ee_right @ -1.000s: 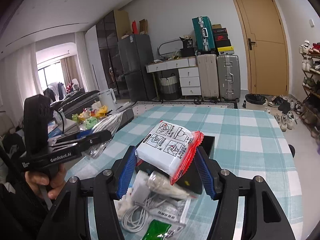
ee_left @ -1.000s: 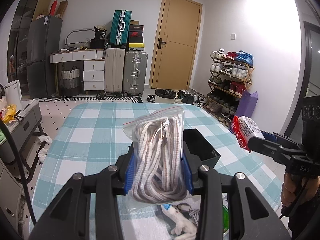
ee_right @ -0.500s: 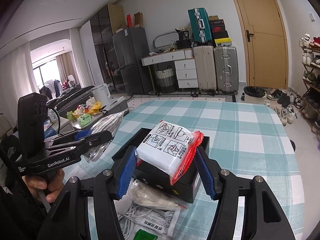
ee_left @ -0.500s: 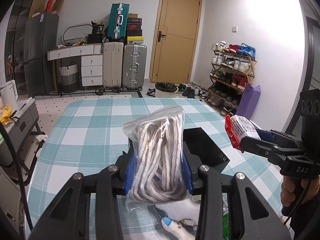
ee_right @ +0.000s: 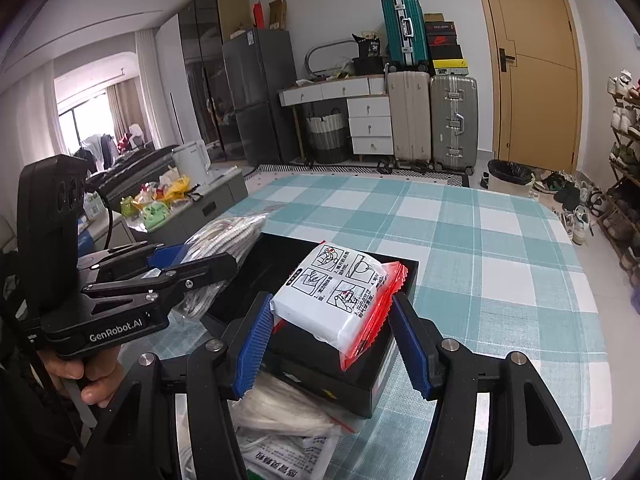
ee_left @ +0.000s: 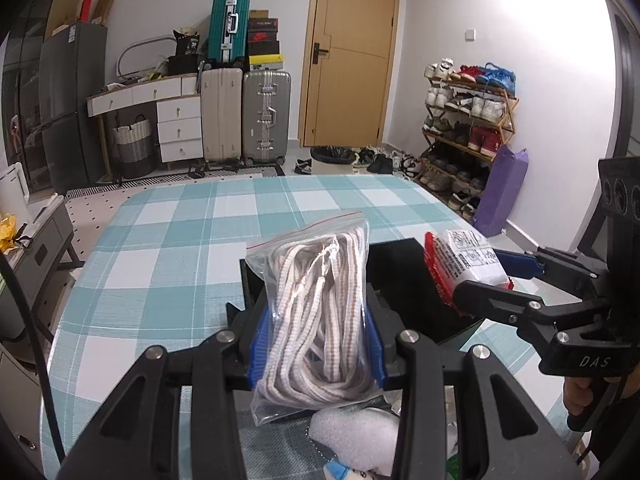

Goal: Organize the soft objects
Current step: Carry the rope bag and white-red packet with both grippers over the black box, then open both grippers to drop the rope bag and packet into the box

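A: Currently, a zip bag of coiled cord (ee_left: 320, 320) is clamped between the blue pads of the left claw (ee_left: 318, 346), and a red-and-white sealed packet (ee_right: 340, 300) is pinched by the right claw (ee_right: 334, 346). Both are held over the open black box (ee_right: 396, 368) on the checked counter (ee_right: 500, 260). What could be spoiled from here?

B: Mostly the release. The cord bag is gripped low, so its upper half stands free above the pads (the plastic looks slack). If it is let go while tilted, it could be tipped over the box wall and left draped on the rim rather than inside.

A: And the packet?

B: It is held by its sides, with the crimped red edge against the right-hand pad. A smooth wrapper like that could be slid out early if the grip is loosened before it is lowered past the rim.

A: Could the two claws be brought into each other?

B: That seems the likeliest trouble. In the left wrist view the right claw (ee_left: 480, 276) is seen just beside the cord bag, over the same opening. If both are lowered together, a collision could be caused, or one item could be pushed aside by the other.

A: Anything nearer the camera?

B: A white foam piece (ee_left: 356, 436) and some loose bagged items lie close to the box; they could be snagged if a claw is drawn back low.
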The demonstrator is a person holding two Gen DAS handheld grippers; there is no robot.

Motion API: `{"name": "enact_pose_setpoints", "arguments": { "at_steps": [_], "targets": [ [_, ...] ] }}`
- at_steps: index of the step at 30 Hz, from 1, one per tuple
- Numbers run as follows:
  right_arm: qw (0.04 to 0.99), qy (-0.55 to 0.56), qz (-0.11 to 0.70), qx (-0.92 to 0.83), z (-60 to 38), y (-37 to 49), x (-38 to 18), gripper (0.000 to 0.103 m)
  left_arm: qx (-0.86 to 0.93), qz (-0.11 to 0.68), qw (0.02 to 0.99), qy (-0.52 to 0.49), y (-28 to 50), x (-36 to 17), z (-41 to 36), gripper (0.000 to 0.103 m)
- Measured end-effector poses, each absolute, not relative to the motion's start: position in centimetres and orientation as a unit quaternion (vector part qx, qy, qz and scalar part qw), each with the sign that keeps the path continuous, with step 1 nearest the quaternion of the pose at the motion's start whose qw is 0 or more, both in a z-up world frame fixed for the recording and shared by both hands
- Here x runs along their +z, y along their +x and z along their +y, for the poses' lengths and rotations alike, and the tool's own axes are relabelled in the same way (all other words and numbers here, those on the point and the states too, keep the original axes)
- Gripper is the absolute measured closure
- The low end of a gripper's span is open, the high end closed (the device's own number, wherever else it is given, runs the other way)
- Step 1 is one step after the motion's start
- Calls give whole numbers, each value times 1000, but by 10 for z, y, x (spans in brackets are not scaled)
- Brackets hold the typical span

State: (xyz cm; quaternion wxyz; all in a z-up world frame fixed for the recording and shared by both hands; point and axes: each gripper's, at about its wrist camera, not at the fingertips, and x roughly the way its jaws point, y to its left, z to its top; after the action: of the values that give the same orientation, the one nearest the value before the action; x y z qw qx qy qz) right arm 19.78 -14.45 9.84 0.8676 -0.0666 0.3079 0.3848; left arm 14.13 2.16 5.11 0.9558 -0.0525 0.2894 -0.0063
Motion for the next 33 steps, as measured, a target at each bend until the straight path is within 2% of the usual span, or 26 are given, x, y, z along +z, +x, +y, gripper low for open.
{"name": "enact_pose_setpoints", "arguments": {
  "at_steps": [28,33],
  "targets": [
    [855,-108,333,383,-123,224,73,43,-30,337,940,-47,176,33,13,64],
    [855,-112,328,386,-121,224,73,37,-27,342,938,-50,177,32,16,61]
  ]
}}
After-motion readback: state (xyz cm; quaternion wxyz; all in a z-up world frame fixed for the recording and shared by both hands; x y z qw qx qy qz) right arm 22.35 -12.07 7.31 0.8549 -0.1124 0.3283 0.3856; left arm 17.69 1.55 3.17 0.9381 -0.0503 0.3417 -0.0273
